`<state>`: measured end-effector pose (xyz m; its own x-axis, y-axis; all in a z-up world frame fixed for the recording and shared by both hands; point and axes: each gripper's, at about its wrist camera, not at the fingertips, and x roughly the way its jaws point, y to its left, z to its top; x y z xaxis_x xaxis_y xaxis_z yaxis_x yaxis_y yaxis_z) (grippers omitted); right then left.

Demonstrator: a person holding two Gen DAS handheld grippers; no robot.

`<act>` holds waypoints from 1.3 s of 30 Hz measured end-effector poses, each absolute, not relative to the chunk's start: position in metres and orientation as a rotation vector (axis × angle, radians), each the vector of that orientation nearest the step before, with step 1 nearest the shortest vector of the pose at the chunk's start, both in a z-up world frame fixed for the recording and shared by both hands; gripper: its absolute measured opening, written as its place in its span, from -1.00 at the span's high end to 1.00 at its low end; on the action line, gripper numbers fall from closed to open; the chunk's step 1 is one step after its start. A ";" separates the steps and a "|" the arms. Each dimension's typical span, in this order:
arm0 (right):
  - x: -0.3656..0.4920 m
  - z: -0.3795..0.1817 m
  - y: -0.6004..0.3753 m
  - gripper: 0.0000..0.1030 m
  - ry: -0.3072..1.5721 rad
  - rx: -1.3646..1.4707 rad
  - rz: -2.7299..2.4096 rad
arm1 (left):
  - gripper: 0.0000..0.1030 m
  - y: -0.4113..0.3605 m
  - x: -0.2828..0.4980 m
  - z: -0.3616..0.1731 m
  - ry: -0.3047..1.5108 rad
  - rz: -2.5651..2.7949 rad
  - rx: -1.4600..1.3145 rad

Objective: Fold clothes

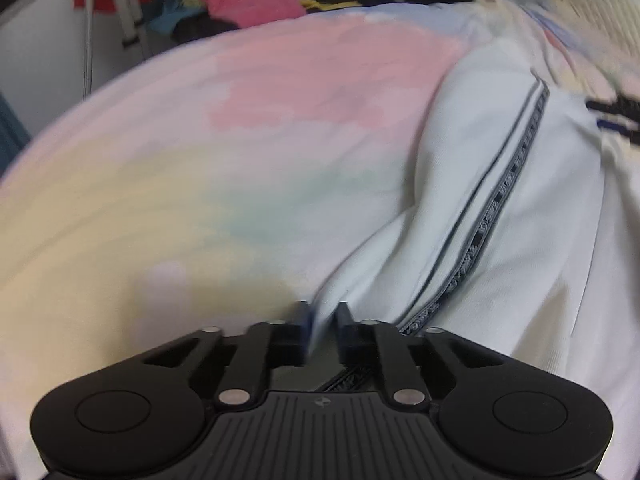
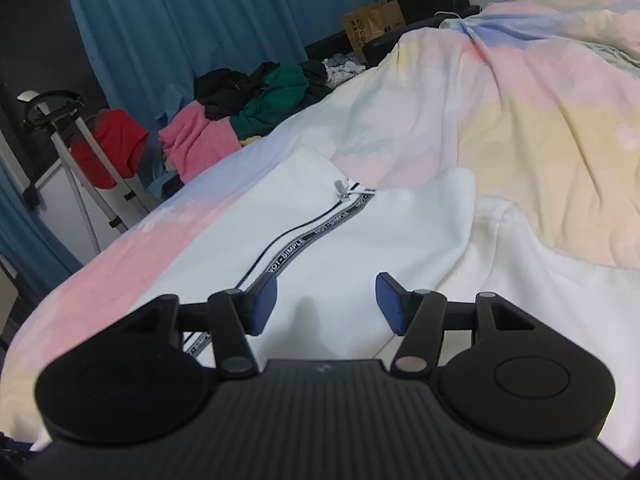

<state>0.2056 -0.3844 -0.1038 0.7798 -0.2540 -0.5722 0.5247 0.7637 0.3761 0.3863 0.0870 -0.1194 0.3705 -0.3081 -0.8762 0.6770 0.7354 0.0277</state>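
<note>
A white zip-up garment with a dark lettered stripe down its front lies on a pastel bedspread. My left gripper is shut on an edge of the white garment, the cloth pinched between its pads. The view is motion-blurred. In the right wrist view the same garment lies spread out, its zipper pull at the far end. My right gripper is open and empty just above the white cloth. It also shows at the right edge of the left wrist view, blurred.
A heap of loose clothes, pink, green and black, lies past the bed's far edge. A red garment hangs on a metal stand. Blue curtains and a paper bag are behind. A rumpled duvet fills the right.
</note>
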 end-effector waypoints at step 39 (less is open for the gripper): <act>0.168 -0.139 -0.456 -0.09 0.618 1.029 -0.470 | -0.22 0.060 0.219 -0.138 0.628 -0.352 0.302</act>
